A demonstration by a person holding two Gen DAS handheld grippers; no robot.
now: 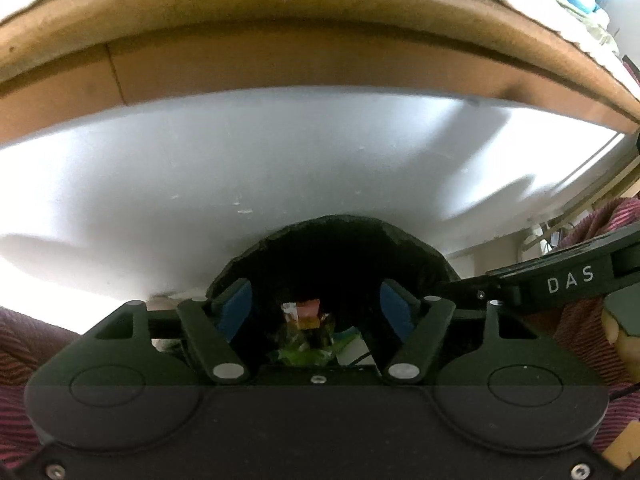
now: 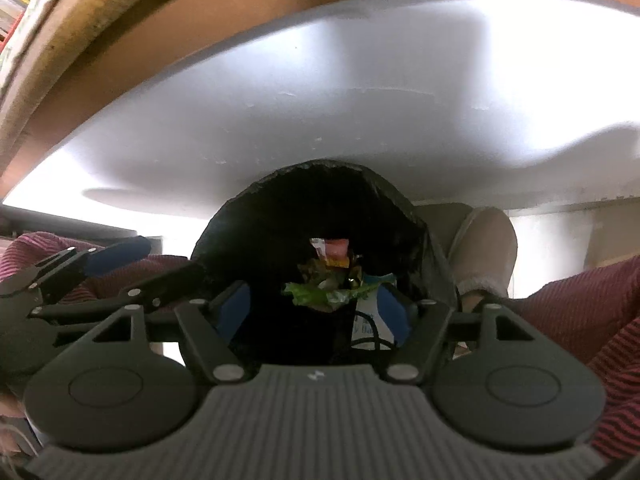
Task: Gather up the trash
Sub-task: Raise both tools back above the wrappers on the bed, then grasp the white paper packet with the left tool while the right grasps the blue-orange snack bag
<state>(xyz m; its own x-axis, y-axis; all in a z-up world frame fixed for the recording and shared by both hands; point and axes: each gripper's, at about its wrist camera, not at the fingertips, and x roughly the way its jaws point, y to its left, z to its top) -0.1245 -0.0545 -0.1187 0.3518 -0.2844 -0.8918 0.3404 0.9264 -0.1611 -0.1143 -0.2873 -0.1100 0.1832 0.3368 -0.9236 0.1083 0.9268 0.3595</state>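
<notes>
Both the left gripper (image 1: 316, 308) and the right gripper (image 2: 314, 308) hang wide and empty over the black-lined round trash bin (image 2: 416, 232), crumpled colourful wrappers (image 2: 334, 280) lying inside (drop judged done); next, seek remaining litter beyond, on the white tabletop (image 2: 280, 120) edged in brown wood.

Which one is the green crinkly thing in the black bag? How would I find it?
Start at the white table and look below its edge, into the open black trash bag. The green wrapper lies in the pile inside, beneath a pink and orange packet. It is the only leaf-green, ruffled piece there.
</notes>
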